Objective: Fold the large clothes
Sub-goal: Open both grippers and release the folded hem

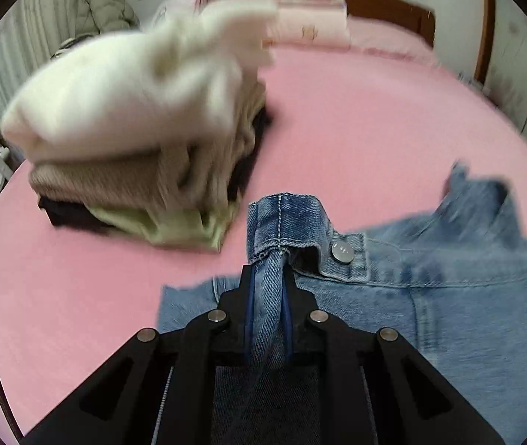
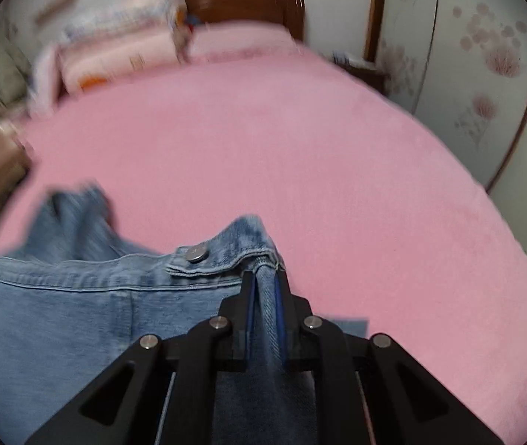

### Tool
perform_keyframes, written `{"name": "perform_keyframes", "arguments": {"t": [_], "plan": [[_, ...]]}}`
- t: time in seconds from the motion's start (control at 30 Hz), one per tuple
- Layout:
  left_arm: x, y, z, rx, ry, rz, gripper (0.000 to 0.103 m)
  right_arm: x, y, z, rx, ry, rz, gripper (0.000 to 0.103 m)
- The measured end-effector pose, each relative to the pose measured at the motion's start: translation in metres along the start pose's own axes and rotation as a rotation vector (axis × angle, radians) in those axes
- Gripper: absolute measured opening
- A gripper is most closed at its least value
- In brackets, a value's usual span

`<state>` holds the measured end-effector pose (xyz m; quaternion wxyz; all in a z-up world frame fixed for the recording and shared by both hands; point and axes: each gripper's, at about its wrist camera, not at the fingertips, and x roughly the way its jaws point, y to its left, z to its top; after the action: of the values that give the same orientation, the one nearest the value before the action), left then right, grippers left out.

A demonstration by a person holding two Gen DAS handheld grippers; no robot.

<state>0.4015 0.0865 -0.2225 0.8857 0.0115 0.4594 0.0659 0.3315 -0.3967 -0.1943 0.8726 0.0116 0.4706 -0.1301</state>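
Observation:
A blue denim jacket [image 1: 448, 296] lies on the pink bed [image 1: 337, 129]. My left gripper [image 1: 267, 274] is shut on a fold of denim at the jacket's left bottom corner, beside a silver button [image 1: 342, 251]. The pinched cloth stands up between the black fingers. In the right wrist view the denim jacket [image 2: 59, 315] spreads to the left, and my right gripper [image 2: 265, 278] is shut on its right bottom corner next to another silver button [image 2: 196, 252]. The hem band hangs stretched between the two grips.
A stack of folded clothes [image 1: 133, 141], white on top, then beige, black and light green, sits on the bed left of the jacket. Folded pink bedding [image 1: 300, 18] and a wooden headboard [image 1: 385, 11] are at the far end. A wardrobe [image 2: 486, 55] stands on the right.

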Motion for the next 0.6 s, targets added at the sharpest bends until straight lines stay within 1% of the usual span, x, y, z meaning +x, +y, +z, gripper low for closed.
{"name": "perform_keyframes", "arguments": {"t": [0.07,0.13,0.17,0.2,0.23,0.27,0.3,0.37,0.43,0.5,0.53,0.57,0.6], "plan": [[0.012,-0.007,-0.008,0.014,0.01,0.031,0.017,0.011,0.001,-0.007,0.014,0.012,-0.02,0.01],[0.016,-0.014,-0.01,0.036,0.008,0.069,0.022,0.01,0.007,-0.006,-0.004,0.001,-0.044,0.01],[0.016,-0.015,-0.01,0.042,0.01,0.084,0.025,0.007,0.008,-0.005,-0.015,0.002,-0.052,0.011],[0.016,-0.015,-0.009,0.043,0.016,0.089,0.032,0.005,0.009,-0.004,-0.027,0.008,-0.059,0.013],[0.014,-0.013,-0.007,0.035,0.022,0.089,0.036,0.001,0.01,-0.002,-0.034,0.018,-0.06,0.014],[0.013,-0.009,-0.006,0.018,0.03,0.082,0.048,-0.002,0.013,-0.001,-0.036,0.023,-0.061,0.014],[0.012,-0.005,-0.004,0.008,0.04,0.068,0.064,-0.008,0.014,0.001,-0.036,0.022,-0.064,0.014],[0.005,0.002,0.0,0.0,0.057,0.036,0.075,-0.023,0.016,0.006,-0.028,0.0,-0.036,0.014],[-0.011,0.005,0.001,0.011,0.047,0.041,0.075,-0.048,0.017,0.007,-0.018,-0.03,0.011,0.014],[-0.039,0.009,0.005,0.027,0.02,0.026,0.075,-0.079,0.021,0.009,-0.016,-0.063,0.07,0.014],[-0.053,0.011,0.007,0.033,0.001,0.018,0.075,-0.091,0.02,0.006,-0.016,-0.074,0.085,0.015],[-0.068,0.013,0.008,0.04,-0.022,0.011,0.076,-0.105,0.023,0.006,-0.017,-0.088,0.104,0.017],[-0.086,0.015,0.009,0.043,-0.045,0.002,0.081,-0.125,0.027,0.006,-0.017,-0.112,0.123,0.025]]}}
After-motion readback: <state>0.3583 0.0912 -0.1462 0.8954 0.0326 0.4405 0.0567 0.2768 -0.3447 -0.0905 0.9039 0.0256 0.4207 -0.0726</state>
